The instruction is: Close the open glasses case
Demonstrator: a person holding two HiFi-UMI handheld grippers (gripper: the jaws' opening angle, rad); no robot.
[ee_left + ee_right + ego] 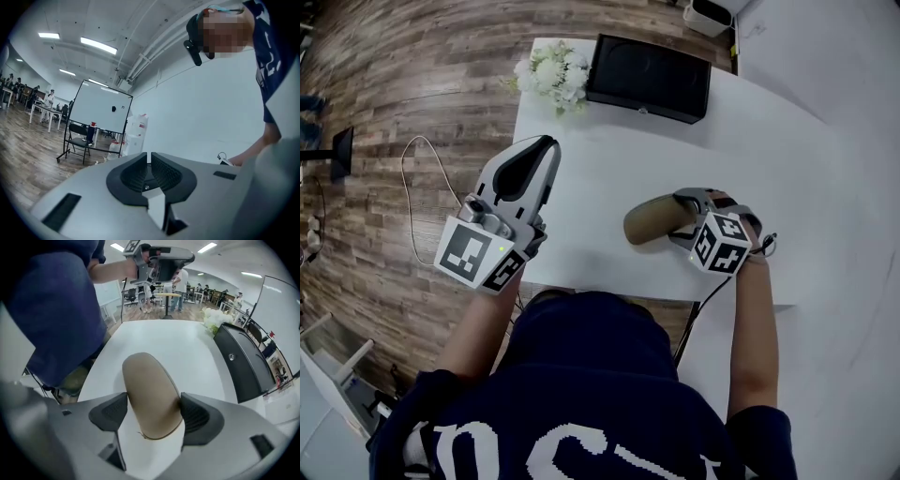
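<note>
Bright, even light falls from ceiling strip lamps (98,45). The white table (609,178) glares softly and looks washed out, and the case (150,394) casts only a faint, soft shadow on it. Wide-angle lenses bend the floor planks (412,94) beside the table. Both gripper views darken to black at the corners.

Table (609,178) middle: wide free room between case (652,222), near front edge, and 2 obstacles along far edge: flowers (551,73) at left corner, black box (649,77) beside them.
</note>
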